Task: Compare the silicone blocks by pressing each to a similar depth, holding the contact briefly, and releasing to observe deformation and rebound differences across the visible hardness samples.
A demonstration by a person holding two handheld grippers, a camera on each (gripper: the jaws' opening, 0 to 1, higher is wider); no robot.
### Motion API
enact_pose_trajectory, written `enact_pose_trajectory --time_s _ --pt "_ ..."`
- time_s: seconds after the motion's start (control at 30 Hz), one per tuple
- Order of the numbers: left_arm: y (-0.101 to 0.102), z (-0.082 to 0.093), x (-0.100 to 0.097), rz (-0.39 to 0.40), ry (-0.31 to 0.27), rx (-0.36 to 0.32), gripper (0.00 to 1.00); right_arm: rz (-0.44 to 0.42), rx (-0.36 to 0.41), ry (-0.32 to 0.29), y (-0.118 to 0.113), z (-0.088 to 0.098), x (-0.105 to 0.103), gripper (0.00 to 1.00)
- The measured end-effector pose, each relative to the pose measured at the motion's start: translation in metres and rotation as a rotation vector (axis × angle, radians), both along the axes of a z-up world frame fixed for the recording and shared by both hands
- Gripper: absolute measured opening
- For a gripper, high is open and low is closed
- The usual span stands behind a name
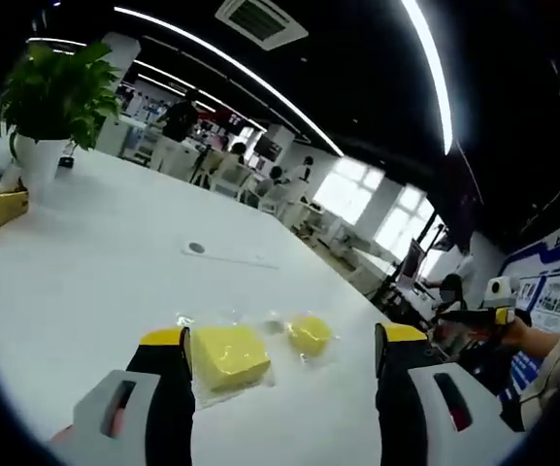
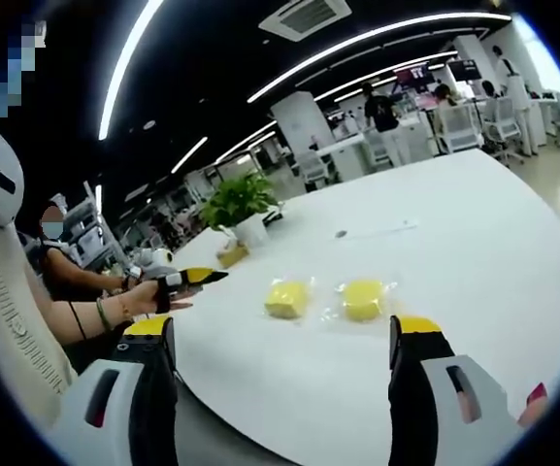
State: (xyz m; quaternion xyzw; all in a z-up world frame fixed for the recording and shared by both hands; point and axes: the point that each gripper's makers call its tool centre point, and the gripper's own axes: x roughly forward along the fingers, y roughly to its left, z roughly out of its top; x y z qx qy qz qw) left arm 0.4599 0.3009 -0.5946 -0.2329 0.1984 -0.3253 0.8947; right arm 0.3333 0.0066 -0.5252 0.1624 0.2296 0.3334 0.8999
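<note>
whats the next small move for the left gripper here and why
Probably lower the left gripper onto the nearer yellow silicone block and start the first press. Its fingers stand open above the white table, the block lies just ahead by the left finger, untouched in its clear wrap, with the second block beyond it.
</note>
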Motion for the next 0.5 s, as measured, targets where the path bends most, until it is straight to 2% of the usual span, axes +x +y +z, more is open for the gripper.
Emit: enact_pose_trajectory --time_s 0.33,0.5 --pt "0.004 -0.025 0.025 0.004 0.033 0.016 0.76 0.006 -0.018 0.026 0.004 -0.005 0.005 0.82" --pt "0.005 -0.041 0.039 -0.003 0.043 0.021 0.72 0.016 -0.032 0.042 0.006 -0.009 0.007 0.81"
